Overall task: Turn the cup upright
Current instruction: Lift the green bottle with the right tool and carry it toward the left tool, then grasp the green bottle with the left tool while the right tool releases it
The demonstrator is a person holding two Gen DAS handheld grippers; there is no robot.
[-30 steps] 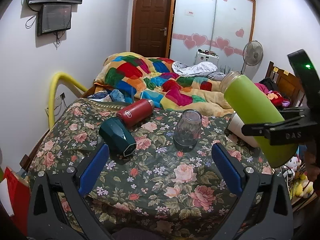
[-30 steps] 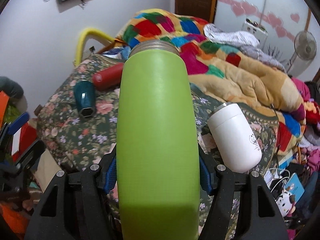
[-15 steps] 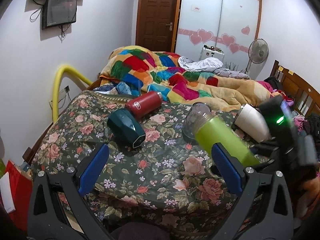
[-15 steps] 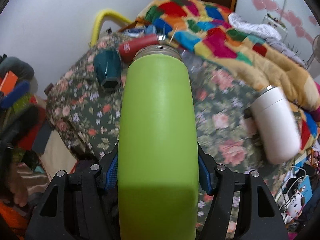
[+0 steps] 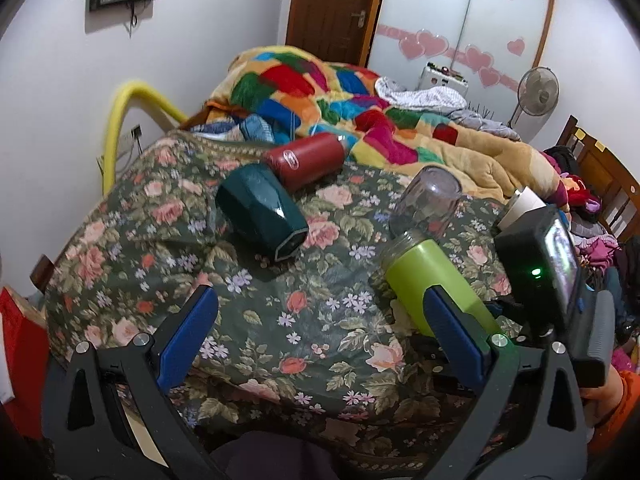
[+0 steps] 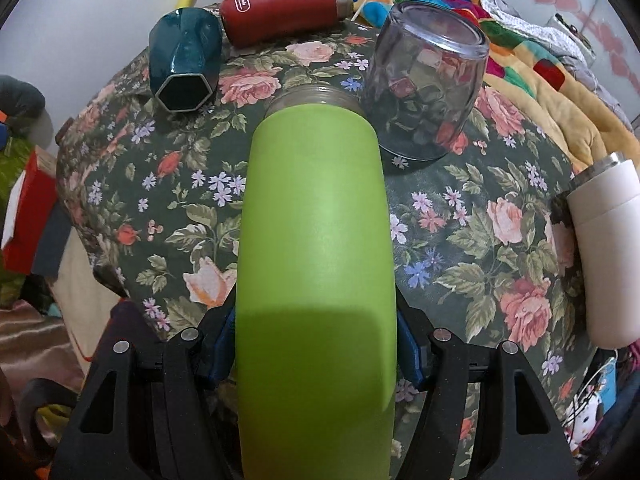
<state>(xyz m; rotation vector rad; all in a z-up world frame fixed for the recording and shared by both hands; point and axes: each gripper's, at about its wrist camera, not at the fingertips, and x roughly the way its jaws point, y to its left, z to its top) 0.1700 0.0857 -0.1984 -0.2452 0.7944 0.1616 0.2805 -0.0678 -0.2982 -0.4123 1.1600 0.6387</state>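
My right gripper [image 6: 316, 344] is shut on a lime green cup [image 6: 316, 264], lying along the fingers with its silver rim pointing away, low over the floral bedspread [image 6: 460, 240]. In the left wrist view the green cup [image 5: 432, 280] lies tilted at the right, rim toward a clear glass [image 5: 426, 208] standing upside down. My left gripper [image 5: 320, 336] is open and empty above the bedspread's near edge. The clear glass [image 6: 428, 84] stands just right of the green cup's rim.
A dark teal cup [image 5: 260, 212] and a red flask [image 5: 308, 160] lie on their sides at the back left. A white cup [image 6: 604, 252] lies at the right edge. A patchwork quilt [image 5: 340, 96] is piled behind. A yellow rail [image 5: 120, 120] runs at the left.
My right gripper has swung the green cup from high in the air down to low over the bedspread, near the clear glass. The left gripper stayed open and shifted slightly.
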